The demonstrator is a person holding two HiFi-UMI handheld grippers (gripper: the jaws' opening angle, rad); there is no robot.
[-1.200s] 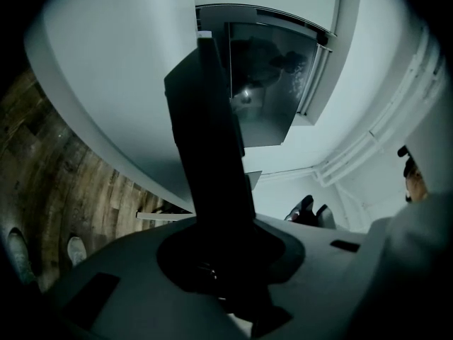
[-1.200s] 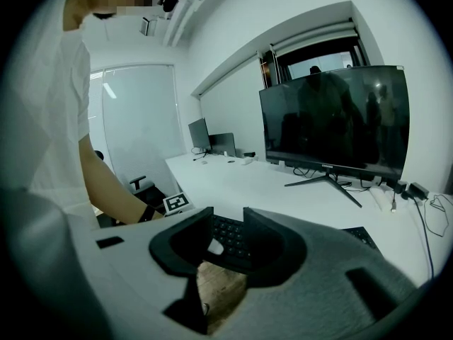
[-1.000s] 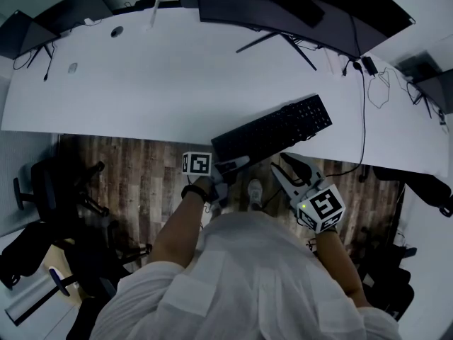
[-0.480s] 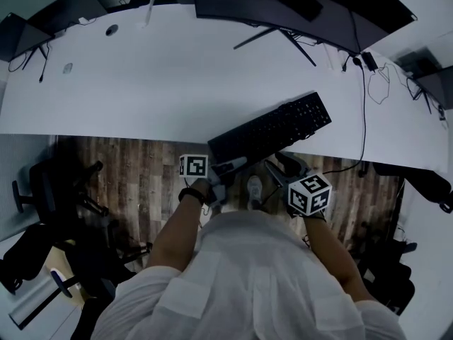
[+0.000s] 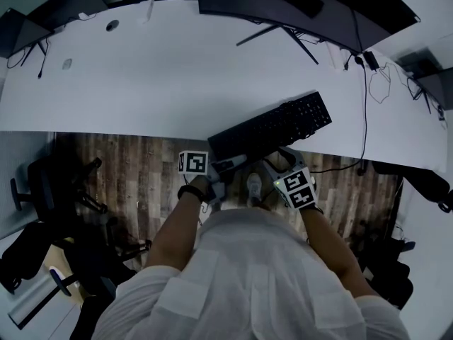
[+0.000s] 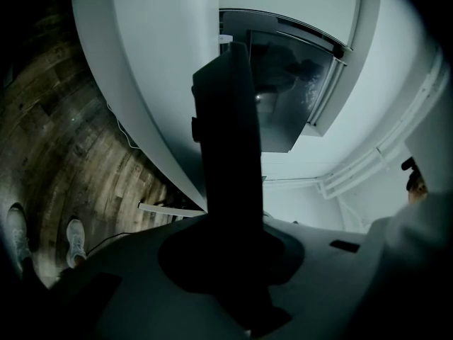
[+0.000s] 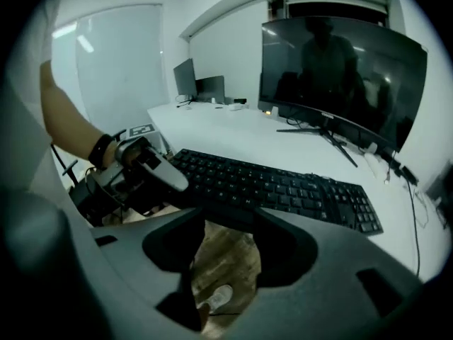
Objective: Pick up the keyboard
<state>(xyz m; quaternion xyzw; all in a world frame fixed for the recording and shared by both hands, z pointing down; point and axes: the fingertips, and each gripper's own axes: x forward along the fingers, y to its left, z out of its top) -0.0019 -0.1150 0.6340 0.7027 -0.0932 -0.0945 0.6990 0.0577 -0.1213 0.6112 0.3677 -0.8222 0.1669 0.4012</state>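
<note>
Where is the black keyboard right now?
In the head view the keyboard sits slanted at the near edge of the white desk, below the big monitor, its left end pinched by the left gripper.

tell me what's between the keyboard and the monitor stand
Nothing stands there: only bare white desk lies between the keyboard and the monitor stand. The right gripper view shows it best, and the head view agrees.
</note>
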